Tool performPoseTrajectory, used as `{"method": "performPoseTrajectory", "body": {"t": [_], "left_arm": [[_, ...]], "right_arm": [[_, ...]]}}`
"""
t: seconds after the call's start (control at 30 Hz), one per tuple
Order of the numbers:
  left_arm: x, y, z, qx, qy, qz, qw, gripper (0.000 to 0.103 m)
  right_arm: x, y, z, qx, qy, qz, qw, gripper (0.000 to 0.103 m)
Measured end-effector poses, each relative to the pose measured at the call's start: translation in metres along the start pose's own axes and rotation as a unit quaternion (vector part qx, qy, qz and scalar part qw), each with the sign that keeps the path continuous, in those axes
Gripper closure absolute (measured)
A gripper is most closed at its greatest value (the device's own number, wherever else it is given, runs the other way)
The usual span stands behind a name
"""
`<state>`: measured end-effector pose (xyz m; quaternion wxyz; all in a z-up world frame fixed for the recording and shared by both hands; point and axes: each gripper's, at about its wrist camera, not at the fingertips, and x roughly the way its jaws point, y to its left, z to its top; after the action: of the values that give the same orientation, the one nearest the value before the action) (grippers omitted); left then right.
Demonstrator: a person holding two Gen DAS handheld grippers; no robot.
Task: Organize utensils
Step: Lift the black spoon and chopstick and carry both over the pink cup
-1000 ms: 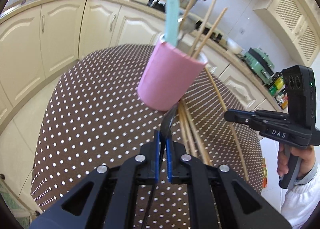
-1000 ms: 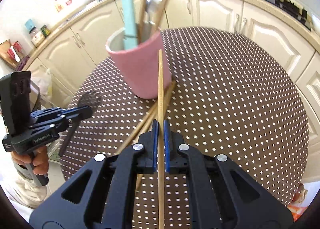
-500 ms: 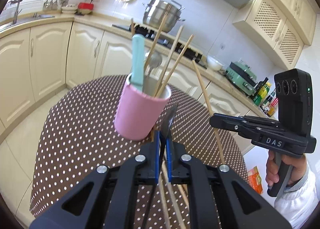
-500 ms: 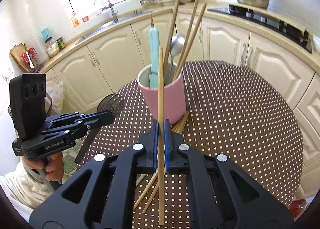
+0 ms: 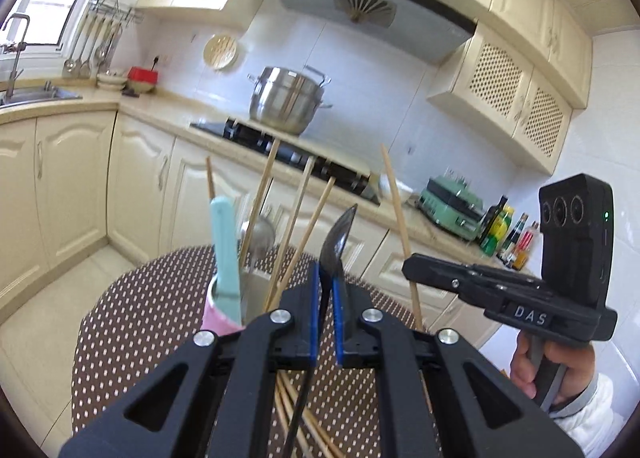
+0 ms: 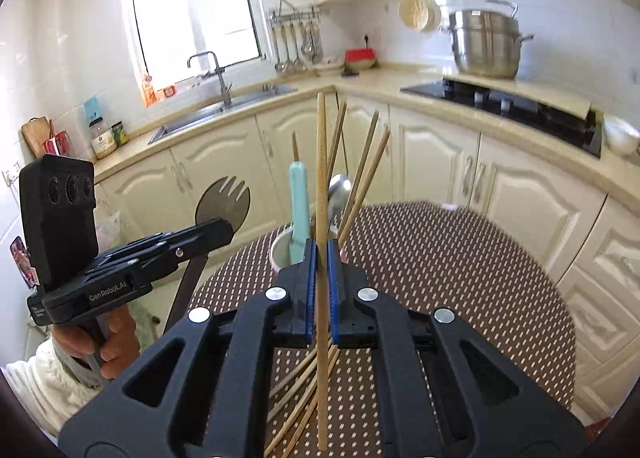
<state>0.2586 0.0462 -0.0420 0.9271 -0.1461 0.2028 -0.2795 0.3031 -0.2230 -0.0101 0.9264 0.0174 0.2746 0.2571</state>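
Observation:
My left gripper [image 5: 326, 282] is shut on a black spork [image 5: 336, 238], held upright above the table; its head also shows in the right wrist view [image 6: 222, 200]. My right gripper [image 6: 320, 258] is shut on a wooden chopstick [image 6: 321, 178], held upright; it also shows in the left wrist view [image 5: 396, 210]. A pink cup [image 5: 218, 314] stands on the table just beyond both grippers, holding a teal handle [image 6: 299, 202], a metal spoon [image 6: 338, 190] and several chopsticks. Loose chopsticks [image 6: 304, 390] lie on the table below the grippers.
The round table [image 6: 460, 266] has a brown dotted cloth. Cream kitchen cabinets [image 6: 440, 162] run behind it, with a sink [image 6: 224, 106], a hob [image 6: 500, 98] and a steel pot [image 5: 286, 98].
Both grippers have lifted and tilted upward with their utensils, so the cup sits lower in both views. The spork and chopstick now stand upright.

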Motion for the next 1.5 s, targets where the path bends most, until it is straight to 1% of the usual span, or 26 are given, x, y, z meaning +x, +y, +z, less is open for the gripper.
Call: {"method": "performPoseTrajectory", "body": {"t": [0.13, 0.17, 0.27, 0.4, 0.5, 0.6, 0.73, 0.83, 1.0, 1.23, 1.5], "left_arm": [[0.008, -0.001, 0.013, -0.001, -0.041, -0.014, 0.999, 0.097], [0.01, 0.001, 0.015, -0.007, -0.052, -0.021, 0.9984, 0.097], [0.015, 0.004, 0.022, -0.025, -0.089, -0.036, 0.9951, 0.097], [0.023, 0.007, 0.031, -0.029, -0.139, -0.048, 0.9887, 0.097], [0.029, 0.011, 0.038, -0.03, -0.179, -0.056, 0.9818, 0.097], [0.038, 0.02, 0.04, -0.042, -0.196, -0.069, 0.9772, 0.097], [0.057, 0.029, 0.039, -0.049, -0.198, -0.073, 0.9762, 0.097], [0.073, 0.037, 0.035, -0.049, -0.191, -0.063, 0.9783, 0.097], [0.086, 0.05, 0.025, -0.058, -0.181, -0.045, 0.9807, 0.097], [0.091, 0.067, 0.011, -0.076, -0.172, -0.021, 0.982, 0.097], [0.085, 0.071, -0.002, -0.076, -0.147, -0.002, 0.9862, 0.097]], "right_arm": [[0.0, -0.004, 0.015, 0.0, -0.03, -0.009, 1.0, 0.097], [0.001, -0.004, 0.018, 0.001, -0.034, -0.008, 0.999, 0.097], [0.005, -0.004, 0.029, 0.009, -0.066, -0.003, 0.998, 0.097], [0.015, 0.0, 0.037, 0.01, -0.103, 0.004, 0.995, 0.097], [0.024, -0.001, 0.04, 0.015, -0.124, 0.007, 0.992, 0.097], [0.032, -0.007, 0.043, 0.021, -0.143, 0.002, 0.989, 0.097], [0.041, -0.017, 0.043, 0.035, -0.162, 0.002, 0.986, 0.097], [0.048, -0.024, 0.041, 0.043, -0.172, 0.004, 0.984, 0.097], [0.059, -0.028, 0.037, 0.051, -0.186, 0.007, 0.981, 0.097], [0.071, -0.028, 0.035, 0.065, -0.204, 0.012, 0.977, 0.097], [0.087, -0.018, 0.03, 0.059, -0.198, 0.014, 0.978, 0.097]]}}
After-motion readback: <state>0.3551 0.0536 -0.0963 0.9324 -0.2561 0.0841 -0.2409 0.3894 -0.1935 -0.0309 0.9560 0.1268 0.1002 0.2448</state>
